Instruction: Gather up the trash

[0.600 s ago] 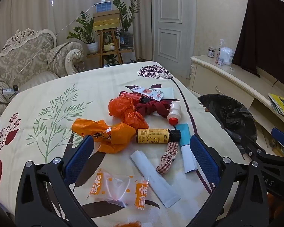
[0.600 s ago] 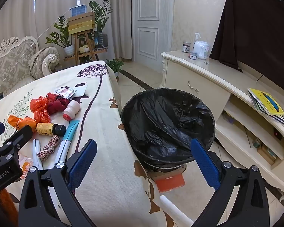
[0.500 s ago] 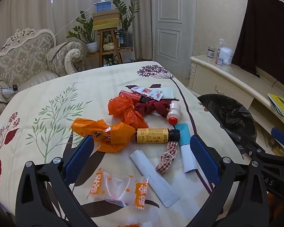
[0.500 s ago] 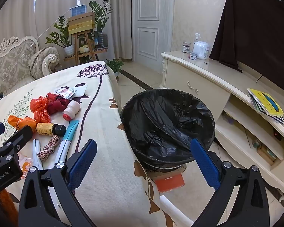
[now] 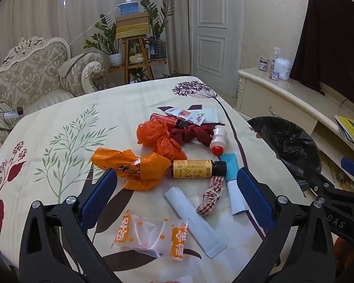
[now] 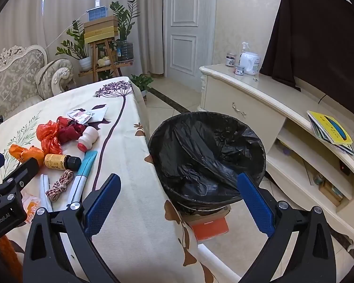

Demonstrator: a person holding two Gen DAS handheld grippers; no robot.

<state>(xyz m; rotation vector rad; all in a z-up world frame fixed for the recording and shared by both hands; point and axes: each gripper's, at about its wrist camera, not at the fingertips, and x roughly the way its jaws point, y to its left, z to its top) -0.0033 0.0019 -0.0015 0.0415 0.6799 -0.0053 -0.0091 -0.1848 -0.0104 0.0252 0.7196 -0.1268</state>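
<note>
Trash [image 5: 177, 165] lies untouched on table [image 5: 59, 118] beside lined bin [image 6: 207, 160]; left gripper [image 5: 177, 188] and right gripper [image 6: 177, 195] hover wide open, empty; next move likely descent onto one item.

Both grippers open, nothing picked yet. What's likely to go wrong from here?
1. The yellow-labelled bottle lies on its side touching the orange plastic bag; closing the left gripper nearby may roll it or snag the bag.
2. The clear snack wrapper and the white flat tube lie flat on the tablecloth, so the fingers may pinch cloth.
3. The black-lined trash bin stands off the table edge; a light bag released early by the right gripper could miss.
</note>
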